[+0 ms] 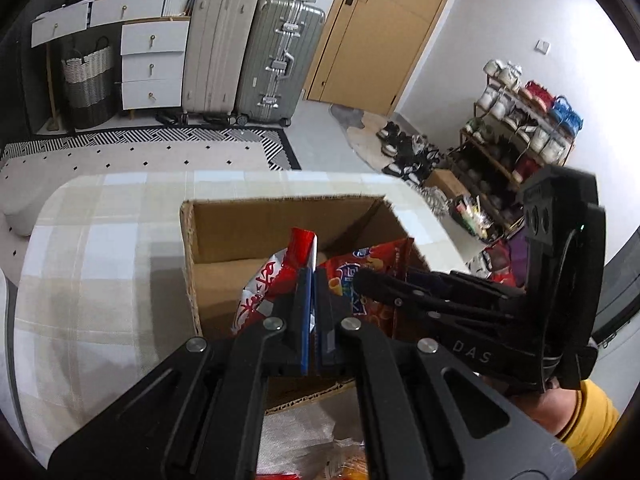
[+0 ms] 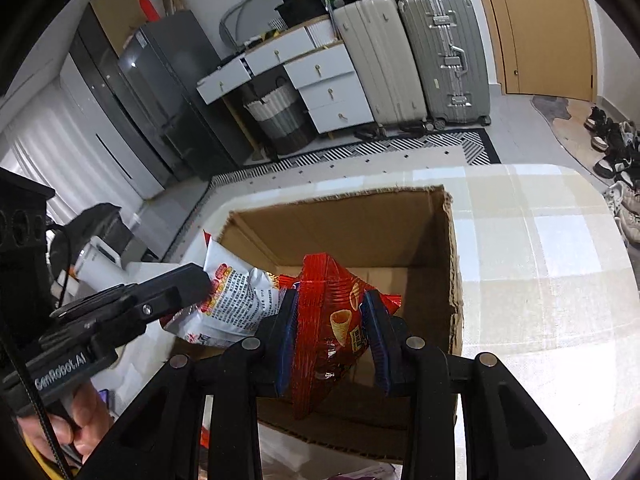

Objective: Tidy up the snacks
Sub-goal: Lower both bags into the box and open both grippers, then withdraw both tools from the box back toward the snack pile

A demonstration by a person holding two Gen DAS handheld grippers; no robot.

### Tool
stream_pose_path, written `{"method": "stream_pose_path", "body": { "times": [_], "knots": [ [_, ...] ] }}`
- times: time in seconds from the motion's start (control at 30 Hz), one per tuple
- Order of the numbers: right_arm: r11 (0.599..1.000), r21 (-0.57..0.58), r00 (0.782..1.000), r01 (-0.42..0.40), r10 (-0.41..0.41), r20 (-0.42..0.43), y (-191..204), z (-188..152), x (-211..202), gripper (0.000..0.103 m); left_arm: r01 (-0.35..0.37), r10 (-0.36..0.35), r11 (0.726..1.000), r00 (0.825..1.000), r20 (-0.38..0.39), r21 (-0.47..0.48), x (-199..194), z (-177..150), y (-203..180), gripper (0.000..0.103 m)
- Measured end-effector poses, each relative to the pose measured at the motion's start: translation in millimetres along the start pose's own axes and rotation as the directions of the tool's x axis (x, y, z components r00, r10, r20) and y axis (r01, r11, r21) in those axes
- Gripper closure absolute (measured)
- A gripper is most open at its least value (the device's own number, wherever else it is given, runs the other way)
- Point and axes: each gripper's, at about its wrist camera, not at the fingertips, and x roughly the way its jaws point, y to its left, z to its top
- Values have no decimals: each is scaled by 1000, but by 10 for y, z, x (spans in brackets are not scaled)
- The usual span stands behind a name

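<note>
Your left gripper point(image 1: 313, 280), at the lower centre of its own view, has its tongs pressed together on the top edge of a white and red snack bag point(image 1: 264, 288). In the right wrist view that same bag point(image 2: 236, 304) hangs at centre left, over the left wall of an open cardboard box point(image 2: 454, 264).

Your right gripper point(image 2: 332, 308), at the lower centre of its view, has its blue pads point(image 2: 290, 328) clamped on a red snack bag point(image 2: 332, 320) printed with cone-shaped crisps. The bag hangs above the box's open top.

The box sits on a table with a pale checked cloth point(image 2: 540, 272). Suitcases point(image 2: 412, 56) stand against the far wall at the upper centre.
</note>
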Motion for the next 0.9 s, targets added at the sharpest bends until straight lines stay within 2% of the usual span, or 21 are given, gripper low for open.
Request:
{"method": "stream_pose_path", "body": {
  "times": [0.17,0.23,0.37,0.57,0.7,0.77,0.8,0.87,0.9],
  "knots": [
    [999,-20,999,34,-35,-13,-10,-39,49,68,-7,7,1000,1000,4,7,96,-46,-35,103],
    [999,-30,1000,25,-25,-9,1,-38,31,58,-25,24,1000,1000,20,14,91,-30,-51,103],
    [999,-38,999,34,-33,30,48,-39,-86,57,-35,34,999,999,36,25,-46,-99,-82,103],
    [999,-31,995,29,-26,95,143,-73,-448,57,-56,55,998,997,59,29,-359,-202,-192,103],
    [999,-37,990,28,-22,142,222,-105,-791,57,-65,62,997,995,78,40,-729,-266,-250,102],
    [999,-43,985,28,-20,172,284,-135,-1001,57,-72,68,997,993,92,40,-911,-289,-305,99],
    [999,-45,983,27,-19,181,317,-137,-1070,57,-76,72,996,992,101,41,-1017,-302,-353,95],
    [998,-55,977,30,-17,215,415,-178,-1306,56,-83,76,996,989,130,46,-1247,-329,-437,79],
    [998,-61,974,30,-15,227,458,-210,-1411,54,-86,78,995,986,144,47,-1363,-347,-473,68]
  ]
}}
